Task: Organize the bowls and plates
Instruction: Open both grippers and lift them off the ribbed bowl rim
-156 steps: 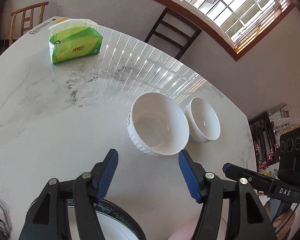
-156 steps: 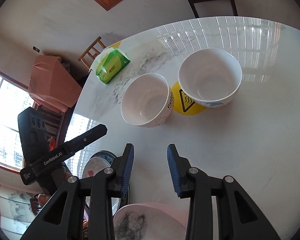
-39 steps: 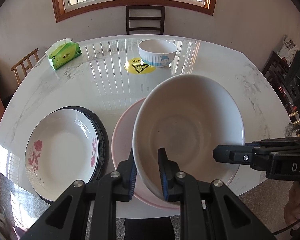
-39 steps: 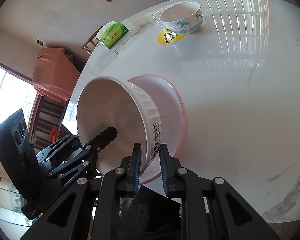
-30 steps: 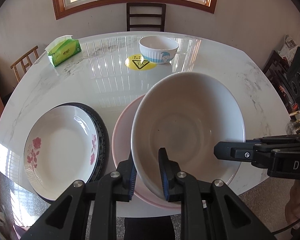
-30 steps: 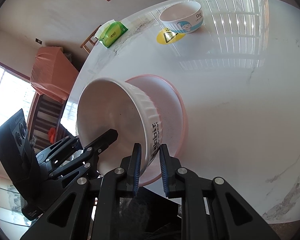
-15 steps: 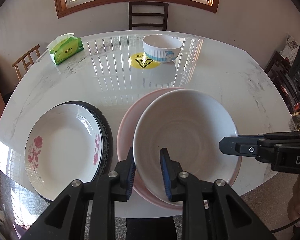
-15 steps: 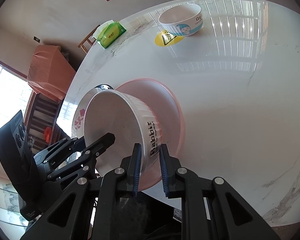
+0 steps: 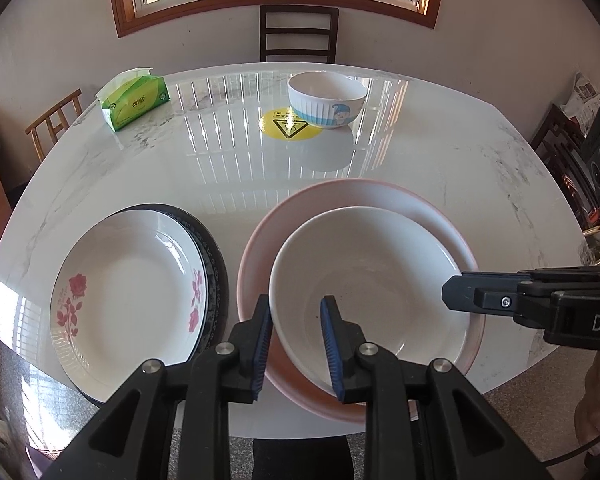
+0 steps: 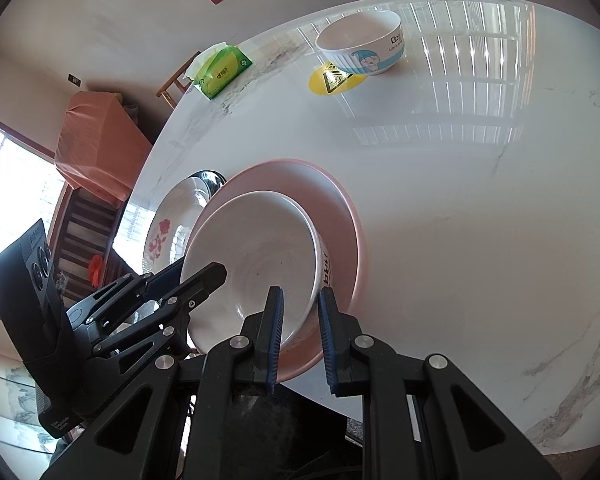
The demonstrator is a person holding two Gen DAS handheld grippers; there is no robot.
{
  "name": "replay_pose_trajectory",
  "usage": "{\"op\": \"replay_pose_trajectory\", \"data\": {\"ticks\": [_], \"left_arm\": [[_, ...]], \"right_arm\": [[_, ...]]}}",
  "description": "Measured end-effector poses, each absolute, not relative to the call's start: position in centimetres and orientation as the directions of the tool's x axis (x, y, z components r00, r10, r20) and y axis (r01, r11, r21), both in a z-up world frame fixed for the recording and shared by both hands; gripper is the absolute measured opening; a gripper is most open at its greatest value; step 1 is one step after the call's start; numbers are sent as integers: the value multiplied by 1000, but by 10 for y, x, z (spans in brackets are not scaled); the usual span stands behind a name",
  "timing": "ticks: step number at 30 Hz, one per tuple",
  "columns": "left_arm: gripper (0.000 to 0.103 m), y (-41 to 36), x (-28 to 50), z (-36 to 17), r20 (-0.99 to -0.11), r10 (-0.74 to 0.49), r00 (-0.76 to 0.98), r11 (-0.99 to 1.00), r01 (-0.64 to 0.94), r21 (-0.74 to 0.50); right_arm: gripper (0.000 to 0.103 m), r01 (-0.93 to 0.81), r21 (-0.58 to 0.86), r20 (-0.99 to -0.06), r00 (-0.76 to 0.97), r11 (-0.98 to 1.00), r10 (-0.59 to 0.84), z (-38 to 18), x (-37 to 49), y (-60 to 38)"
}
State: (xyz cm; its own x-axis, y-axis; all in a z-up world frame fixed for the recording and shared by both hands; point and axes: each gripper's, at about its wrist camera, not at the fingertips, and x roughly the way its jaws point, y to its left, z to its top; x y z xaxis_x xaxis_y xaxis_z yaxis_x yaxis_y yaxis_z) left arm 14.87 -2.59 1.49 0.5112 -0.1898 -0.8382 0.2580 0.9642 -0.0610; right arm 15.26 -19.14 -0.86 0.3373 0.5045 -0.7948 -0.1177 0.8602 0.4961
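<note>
A white ribbed bowl (image 9: 372,280) (image 10: 256,256) rests in a pink plate (image 9: 380,196) (image 10: 340,216) at the table's near edge. My left gripper (image 9: 296,344) straddles the bowl's near-left rim, its jaws slightly parted around it. My right gripper (image 10: 298,336) straddles the bowl's right rim, its jaws also slightly parted. A white rose plate (image 9: 128,292) (image 10: 164,232) lies on a dark-rimmed plate (image 9: 212,256) to the left. A second bowl with a blue cartoon (image 9: 327,100) (image 10: 362,42) stands at the far side.
A yellow warning sticker (image 9: 284,130) (image 10: 328,78) lies by the far bowl. A green tissue pack (image 9: 134,98) (image 10: 222,68) sits at the far left. Chairs stand around the marble table (image 9: 440,152), one (image 9: 298,34) at its far side.
The white bowl has come down from a tilted, lifted hold to rest flat in the pink plate. Both grippers' jaws have widened a little around its rim.
</note>
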Motion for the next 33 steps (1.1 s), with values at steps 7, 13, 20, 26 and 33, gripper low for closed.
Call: {"op": "replay_pose_trajectory", "data": {"ticks": [7, 13, 20, 26, 33], "left_arm": [[25, -25, 149, 15, -838, -193, 510, 964, 256, -66], [25, -23, 150, 16, -838, -196, 509, 964, 254, -71], [26, -17, 150, 34, -803, -208, 559, 964, 256, -72], [30, -15, 151, 39, -796, -210, 567, 964, 255, -72], [30, -19, 157, 41, -802, -198, 564, 962, 267, -50]], "right_arm": [[17, -122, 486, -797, 346, 865, 496, -7, 152, -191], [18, -124, 475, -798, 357, 871, 486, -5, 151, -192], [19, -149, 478, -775, 392, 866, 495, 7, 147, -192], [20, -161, 496, -739, 437, 853, 512, 14, 142, -202], [24, -122, 481, -737, 480, 868, 476, 14, 149, -224]]}}
